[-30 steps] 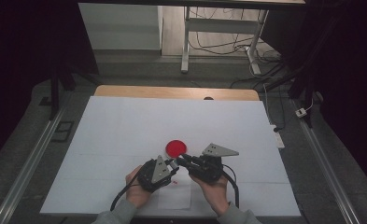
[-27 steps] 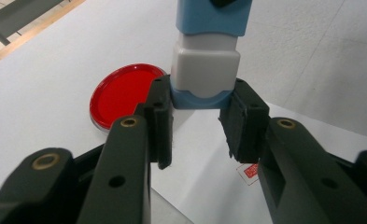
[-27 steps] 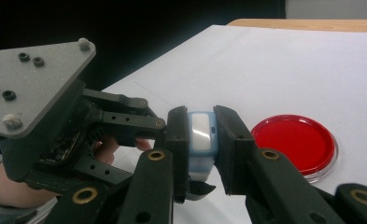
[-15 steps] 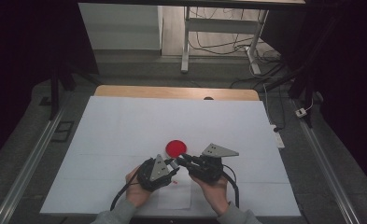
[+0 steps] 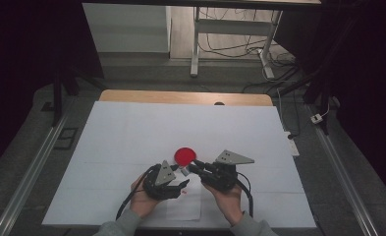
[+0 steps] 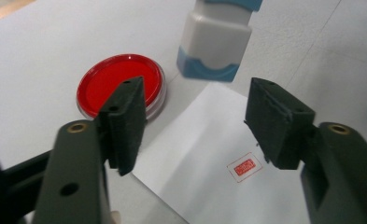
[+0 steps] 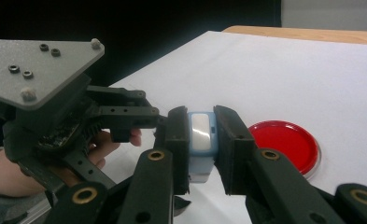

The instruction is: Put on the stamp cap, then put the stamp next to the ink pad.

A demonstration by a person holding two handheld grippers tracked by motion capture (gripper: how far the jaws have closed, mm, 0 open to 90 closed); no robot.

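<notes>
1. Stamp (image 7: 201,144): white-and-blue self-inking type, pinched between the jaws of the right gripper (image 7: 201,140), held above the tabletop (image 5: 131,128) just beside the ink pad.
2. Ink pad (image 6: 120,86): round red dish, lid off, resting on the tabletop near the paper's corner.
3. Paper sheet (image 6: 209,154): white, lying flat; bears one small red rectangular imprint (image 6: 244,167).
4. Left gripper (image 6: 195,121): jaws have just been opening and now stand spread, nothing between them, poised over the paper's edge.
5. Step in hand, as judged: one impression is made; the stamp is lifted clear, the left gripper letting go of the sheet.
6. Next move calls for: either re-inking on the pad or setting the stamp down upright, clear of the wet imprint.
</notes>
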